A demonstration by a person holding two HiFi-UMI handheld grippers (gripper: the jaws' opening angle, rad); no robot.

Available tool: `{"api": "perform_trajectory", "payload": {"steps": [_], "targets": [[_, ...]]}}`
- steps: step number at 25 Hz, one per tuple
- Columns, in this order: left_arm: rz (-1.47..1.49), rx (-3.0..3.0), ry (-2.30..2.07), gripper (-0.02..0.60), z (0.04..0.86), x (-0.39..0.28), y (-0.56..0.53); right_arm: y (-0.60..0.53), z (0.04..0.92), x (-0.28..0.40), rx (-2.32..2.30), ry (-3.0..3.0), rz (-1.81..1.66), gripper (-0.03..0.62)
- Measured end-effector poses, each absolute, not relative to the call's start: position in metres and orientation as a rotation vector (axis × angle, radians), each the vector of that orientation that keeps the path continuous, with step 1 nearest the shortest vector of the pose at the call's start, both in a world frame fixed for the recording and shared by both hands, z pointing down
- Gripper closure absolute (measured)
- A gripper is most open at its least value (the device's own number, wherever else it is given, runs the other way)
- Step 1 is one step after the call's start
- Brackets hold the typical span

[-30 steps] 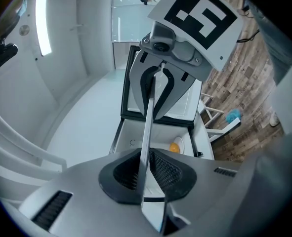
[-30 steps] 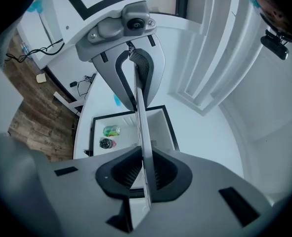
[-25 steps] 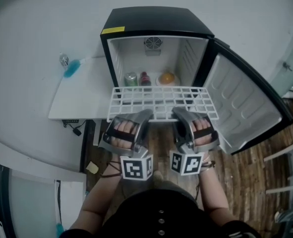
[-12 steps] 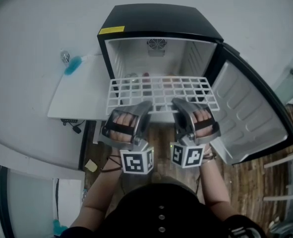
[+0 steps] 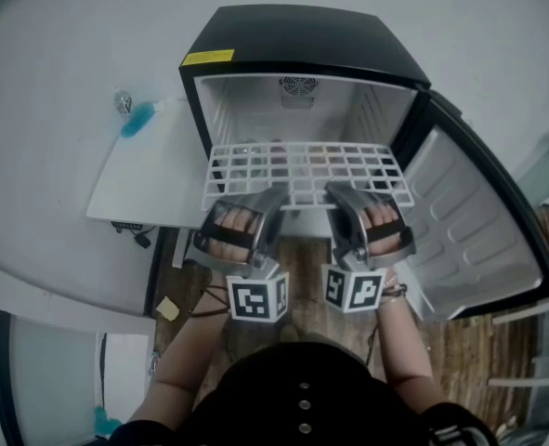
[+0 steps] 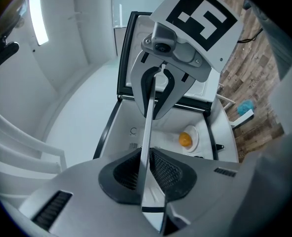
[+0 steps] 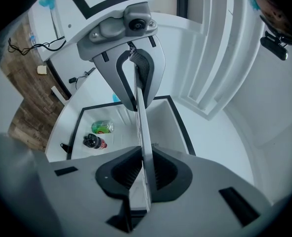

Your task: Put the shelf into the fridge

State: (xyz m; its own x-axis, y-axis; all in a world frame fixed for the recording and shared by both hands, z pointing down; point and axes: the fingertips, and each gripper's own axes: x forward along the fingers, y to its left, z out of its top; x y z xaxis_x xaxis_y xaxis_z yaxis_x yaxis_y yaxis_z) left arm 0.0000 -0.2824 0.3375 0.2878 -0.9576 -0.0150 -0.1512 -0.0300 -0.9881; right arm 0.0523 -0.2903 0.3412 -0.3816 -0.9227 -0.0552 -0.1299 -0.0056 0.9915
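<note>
— From above, what do you count?
— One fridge (image 5: 302, 35), door open. One wire shelf (image 5: 302, 167), level, its far half inside the fridge's mouth. Two grippers, left gripper (image 5: 276, 193) and right gripper (image 5: 335, 193), at its near edge.
— Left gripper view?
— Jaws clamped on the shelf, seen edge-on; one orange (image 6: 185, 140) beyond.
— Right gripper view?
— Same clamp; one can (image 7: 102, 127), one bottle (image 7: 94, 141) on the fridge floor.
</note>
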Motion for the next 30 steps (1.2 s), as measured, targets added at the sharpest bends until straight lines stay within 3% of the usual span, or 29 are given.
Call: {"api": "perform_trajectory", "payload": {"steps": [30], "targets": [[-0.934, -1.456, 1.069, 0.529, 0.349, -0.004, -0.32, -0.326, 0.352, 0.049, 1.107, -1.567, -1.485, 0.546]]}}
